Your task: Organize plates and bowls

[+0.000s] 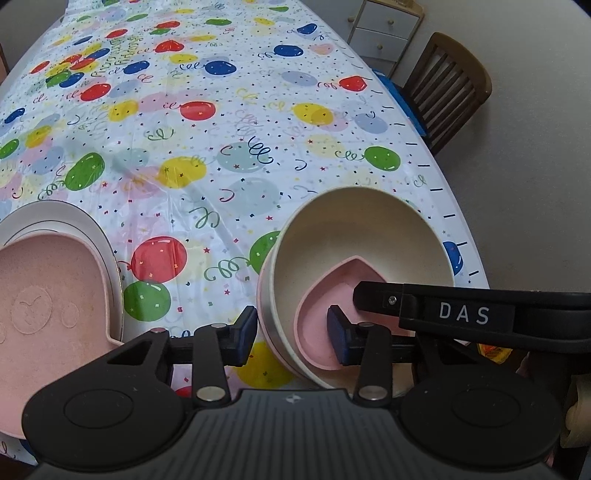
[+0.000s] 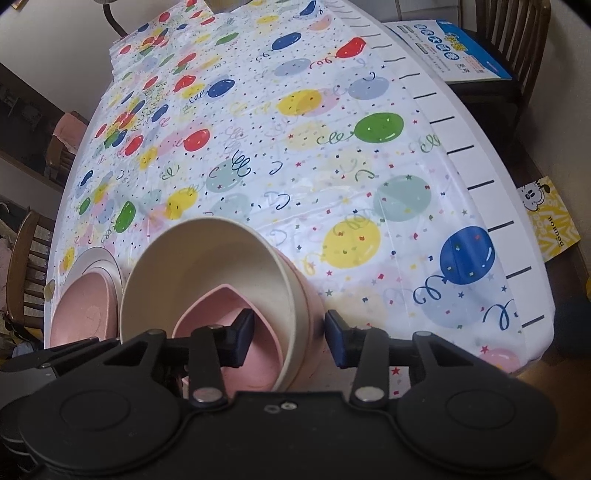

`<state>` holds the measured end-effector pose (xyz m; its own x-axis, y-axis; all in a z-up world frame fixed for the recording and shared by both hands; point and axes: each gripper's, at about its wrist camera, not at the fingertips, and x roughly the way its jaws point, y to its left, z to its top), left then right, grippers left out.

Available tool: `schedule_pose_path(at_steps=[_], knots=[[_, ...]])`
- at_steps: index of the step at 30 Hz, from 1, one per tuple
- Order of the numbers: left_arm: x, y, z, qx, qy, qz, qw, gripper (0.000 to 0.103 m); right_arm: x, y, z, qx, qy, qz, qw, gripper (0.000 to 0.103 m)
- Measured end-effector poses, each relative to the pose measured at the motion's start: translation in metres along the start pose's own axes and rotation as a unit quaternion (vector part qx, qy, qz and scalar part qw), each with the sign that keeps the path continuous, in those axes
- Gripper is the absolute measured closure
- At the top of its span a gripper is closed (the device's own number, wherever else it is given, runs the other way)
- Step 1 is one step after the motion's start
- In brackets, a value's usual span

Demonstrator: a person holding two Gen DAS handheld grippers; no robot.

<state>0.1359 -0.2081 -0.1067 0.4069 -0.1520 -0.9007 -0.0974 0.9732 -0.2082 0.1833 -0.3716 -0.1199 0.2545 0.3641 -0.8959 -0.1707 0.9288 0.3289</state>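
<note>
**Both jaws astride the wall of the cream bowl**

Nearest to my left camera are my left jaws. They point steeply down and stand over the left wall of the cream bowl (image 1: 354,229). One pad (image 1: 245,332) is outside, just against the pink bowl (image 1: 260,295) in which the cream bowl is nested. The other pad (image 1: 338,332) is inside, low over the pink heart dish (image 1: 314,343) that lies at the bottom. The walls are between the pads, but whether the pads really press on them I cannot tell.

My right jaws stand in the same way over the right wall of the same stack. The inner pad (image 2: 242,332) hangs above the heart dish, and the outer pad (image 2: 336,336) is just beside the pink bowl. A strip of cream wall shows between the inner pad and the rim, so these jaws look released, not clenched.

The stack sits on the table near its right edge, on a balloon tablecloth (image 1: 221,129). To its left, apart from it, a pink plate (image 1: 48,288) lies on a white plate (image 1: 74,218). Beyond the table's edge stand a wooden chair (image 1: 447,85) and a small drawer unit (image 1: 388,29).
</note>
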Motion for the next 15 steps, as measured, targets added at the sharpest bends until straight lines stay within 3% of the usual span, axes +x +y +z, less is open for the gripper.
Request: schedule_pose_path(at_steps=[15], knots=[[-0.058, 0.011, 0.010, -0.007, -0.024, -0.004, 0.9997, 0.063, -0.044, 0.034, 0.006, -0.021, -0.027, -0.012, 0.999, 0.063]])
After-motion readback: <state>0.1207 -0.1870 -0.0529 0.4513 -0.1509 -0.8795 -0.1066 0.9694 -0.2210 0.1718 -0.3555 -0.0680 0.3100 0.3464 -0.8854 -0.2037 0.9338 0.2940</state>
